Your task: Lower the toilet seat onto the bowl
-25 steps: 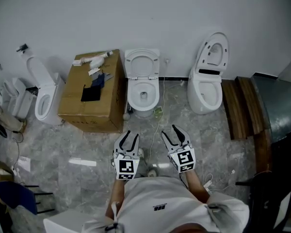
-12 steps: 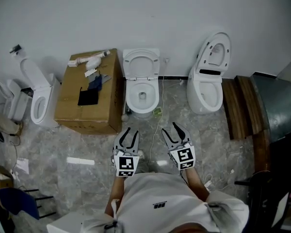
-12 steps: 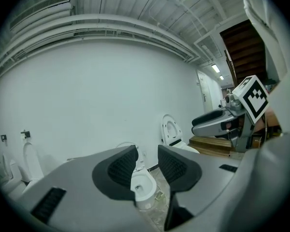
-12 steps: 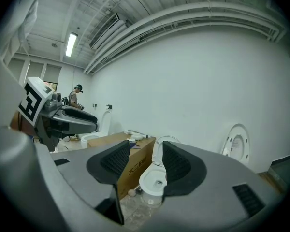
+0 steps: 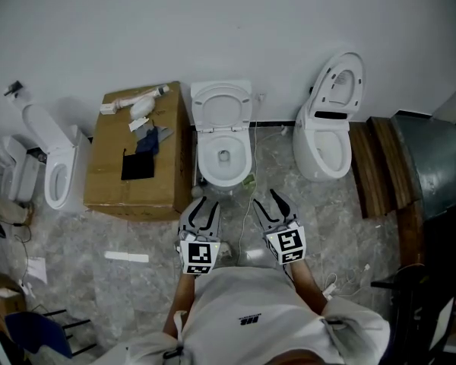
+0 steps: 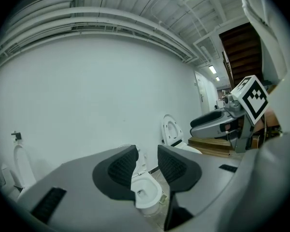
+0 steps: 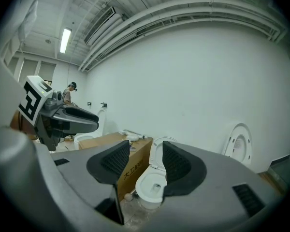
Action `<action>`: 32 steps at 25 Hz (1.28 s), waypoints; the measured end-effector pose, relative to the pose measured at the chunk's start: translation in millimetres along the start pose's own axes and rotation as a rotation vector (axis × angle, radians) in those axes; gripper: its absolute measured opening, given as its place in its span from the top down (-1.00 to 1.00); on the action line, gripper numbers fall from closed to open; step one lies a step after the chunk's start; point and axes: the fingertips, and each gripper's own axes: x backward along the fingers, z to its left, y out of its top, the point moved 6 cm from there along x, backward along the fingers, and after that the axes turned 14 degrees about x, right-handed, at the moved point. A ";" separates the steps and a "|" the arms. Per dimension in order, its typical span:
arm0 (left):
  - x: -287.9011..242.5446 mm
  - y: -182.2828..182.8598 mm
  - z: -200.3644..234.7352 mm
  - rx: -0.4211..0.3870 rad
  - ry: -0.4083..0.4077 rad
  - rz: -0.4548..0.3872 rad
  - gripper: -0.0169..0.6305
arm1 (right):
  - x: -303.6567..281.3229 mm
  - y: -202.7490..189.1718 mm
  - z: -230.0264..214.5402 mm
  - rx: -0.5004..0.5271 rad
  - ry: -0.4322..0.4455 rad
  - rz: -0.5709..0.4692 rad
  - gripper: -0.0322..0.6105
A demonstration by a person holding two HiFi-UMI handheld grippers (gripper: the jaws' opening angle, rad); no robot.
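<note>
The middle white toilet [image 5: 223, 158] stands against the wall with its seat [image 5: 222, 103] raised upright. Both grippers hover over the floor just in front of it, pointing at the bowl and touching nothing. My left gripper [image 5: 207, 204] has just been closing; its pads stand a narrow gap apart with nothing between them. In the left gripper view the gripper [image 6: 147, 161] frames the bowl [image 6: 145, 195] farther off. My right gripper [image 5: 267, 201] is open and empty. In the right gripper view the gripper [image 7: 146, 159] frames the raised seat [image 7: 156, 153].
A cardboard box [image 5: 140, 149] with loose parts on top stands against the toilet's left side. Another toilet [image 5: 327, 135] with its lid up is at the right, a third [image 5: 53, 166] at the far left. Wooden planks [image 5: 376, 166] lie at the right. A cable runs along the floor.
Both grippers and the person have moved forward, so the middle toilet is nearer to the fingertips. The left jaws look slightly narrower.
</note>
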 end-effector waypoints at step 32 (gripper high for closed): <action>-120.9 12.8 93.4 0.032 -0.043 0.006 0.51 | -135.8 4.2 -41.9 -0.014 -0.042 0.052 0.22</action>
